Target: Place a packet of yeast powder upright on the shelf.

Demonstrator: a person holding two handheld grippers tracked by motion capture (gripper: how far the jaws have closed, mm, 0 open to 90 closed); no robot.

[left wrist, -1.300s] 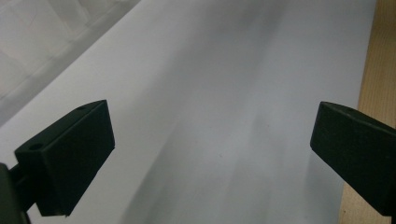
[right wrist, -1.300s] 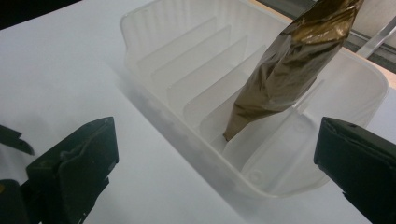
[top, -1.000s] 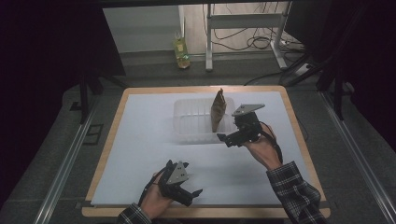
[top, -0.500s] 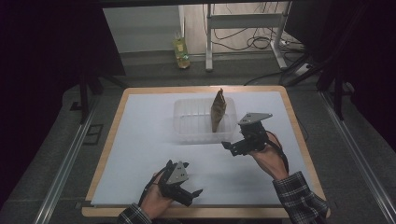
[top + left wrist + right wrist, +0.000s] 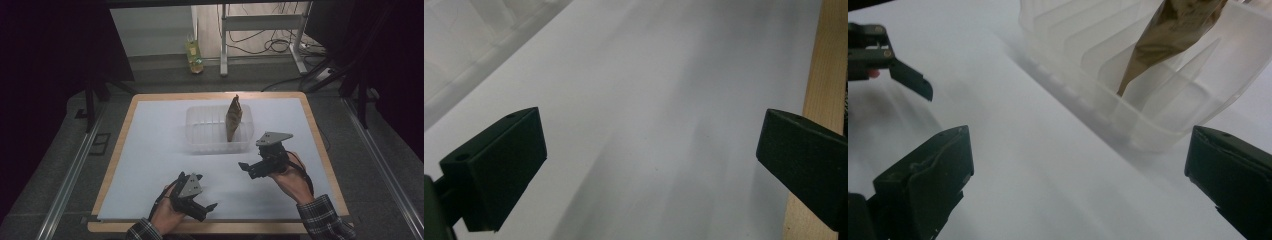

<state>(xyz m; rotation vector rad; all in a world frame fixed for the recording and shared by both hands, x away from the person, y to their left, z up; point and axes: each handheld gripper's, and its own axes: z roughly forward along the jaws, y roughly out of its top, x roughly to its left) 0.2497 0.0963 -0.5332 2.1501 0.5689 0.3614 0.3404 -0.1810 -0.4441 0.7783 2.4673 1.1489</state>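
A clear plastic rack [image 5: 210, 131] with slotted dividers stands mid-table on the white sheet. A brown pouch [image 5: 233, 119] stands upright in a slot at its right end, also visible as the brown pouch [image 5: 1168, 35] inside the rack [image 5: 1168, 125] in the right gripper view. My right gripper [image 5: 248, 169] is open and empty, held just in front and to the right of the rack. My left gripper [image 5: 207, 210] rests near the front edge, open, with bare white sheet between its fingers [image 5: 499, 170].
The table [image 5: 125, 125] has a wooden rim around the white sheet. A green bottle [image 5: 194, 52] stands on the floor beyond the table, next to a metal stand's legs [image 5: 260, 45] and cables. The left gripper [image 5: 893, 60] shows at the upper left of the right gripper view.
My right gripper has drawn back from the pouch toward the front right, leaving the pouch standing in the rack. The left gripper has stayed put.
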